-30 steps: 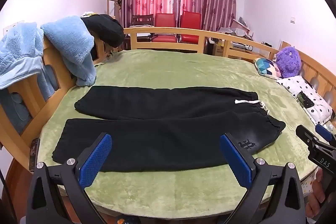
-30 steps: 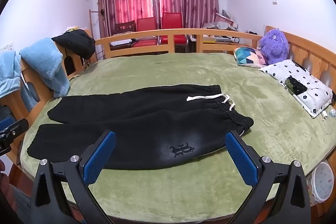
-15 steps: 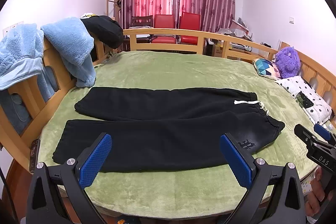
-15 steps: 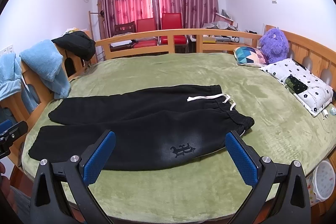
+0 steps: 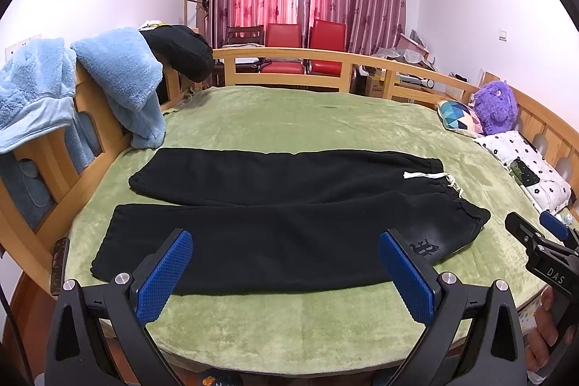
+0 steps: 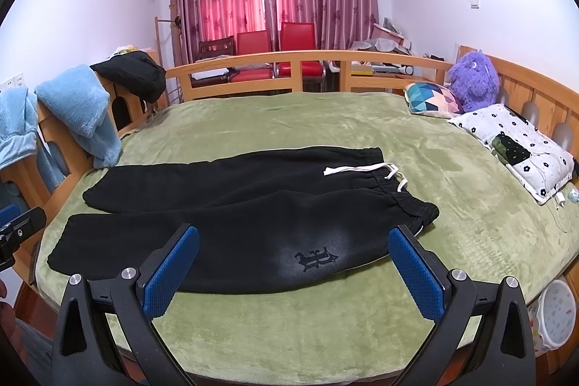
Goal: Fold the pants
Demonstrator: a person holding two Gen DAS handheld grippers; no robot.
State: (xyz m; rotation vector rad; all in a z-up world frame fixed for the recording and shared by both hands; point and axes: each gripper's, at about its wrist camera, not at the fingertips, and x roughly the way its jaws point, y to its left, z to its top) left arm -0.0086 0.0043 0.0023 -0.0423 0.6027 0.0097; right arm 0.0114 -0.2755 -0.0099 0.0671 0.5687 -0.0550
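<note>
Black pants point(image 5: 282, 205) lie spread flat on the green blanket point(image 5: 289, 118), both legs pointing left, waistband with a white drawstring point(image 5: 430, 174) at the right. They also show in the right wrist view point(image 6: 246, 216), with a dark logo point(image 6: 316, 257) on the near hip. My left gripper point(image 5: 286, 270) is open and empty, held above the near edge in front of the near leg. My right gripper point(image 6: 295, 268) is open and empty, in front of the hip and logo. The right gripper's tip shows at the right edge of the left wrist view point(image 5: 542, 241).
A wooden rail point(image 5: 325, 56) rings the bed. Blue fleece garments point(image 5: 119, 78) and a black garment point(image 5: 181, 53) hang on the left rail. A patterned cushion point(image 6: 430, 98), purple plush toy point(image 6: 472, 80) and floral pillow point(image 6: 514, 147) lie at the right. A white bin point(image 6: 553, 313) stands below the right edge.
Both grippers have drifted back slightly and stay open; the pants have not moved.
</note>
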